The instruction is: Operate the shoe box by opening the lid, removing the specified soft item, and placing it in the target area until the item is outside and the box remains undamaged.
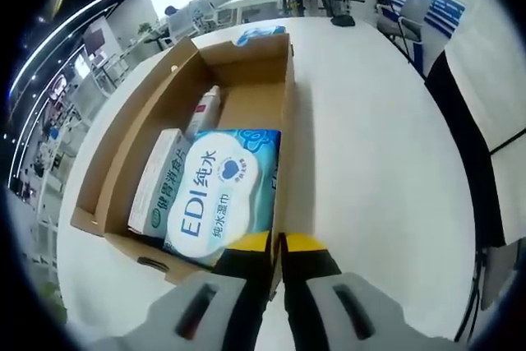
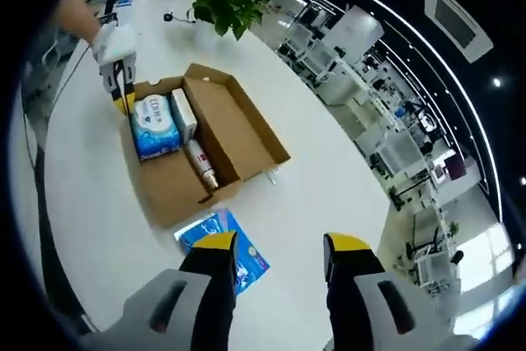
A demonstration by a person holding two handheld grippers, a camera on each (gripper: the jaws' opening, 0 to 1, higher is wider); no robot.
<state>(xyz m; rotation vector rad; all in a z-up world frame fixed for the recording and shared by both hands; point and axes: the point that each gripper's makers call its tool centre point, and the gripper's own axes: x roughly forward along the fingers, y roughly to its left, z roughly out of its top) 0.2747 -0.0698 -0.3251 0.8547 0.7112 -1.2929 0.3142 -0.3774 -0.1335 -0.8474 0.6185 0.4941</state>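
Left gripper (image 1: 278, 244) fingers pinched on near wall of open shoe box (image 1: 288, 96); wipes pack (image 1: 220, 191) inside. Right gripper (image 2: 278, 254) fingers wide, empty. Risk: torn cardboard from pulling.

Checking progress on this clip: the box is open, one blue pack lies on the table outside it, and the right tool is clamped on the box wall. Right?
Not quite: the left tool is clamped on the box wall, as the right gripper view shows. The right tool hangs open above the blue pack.
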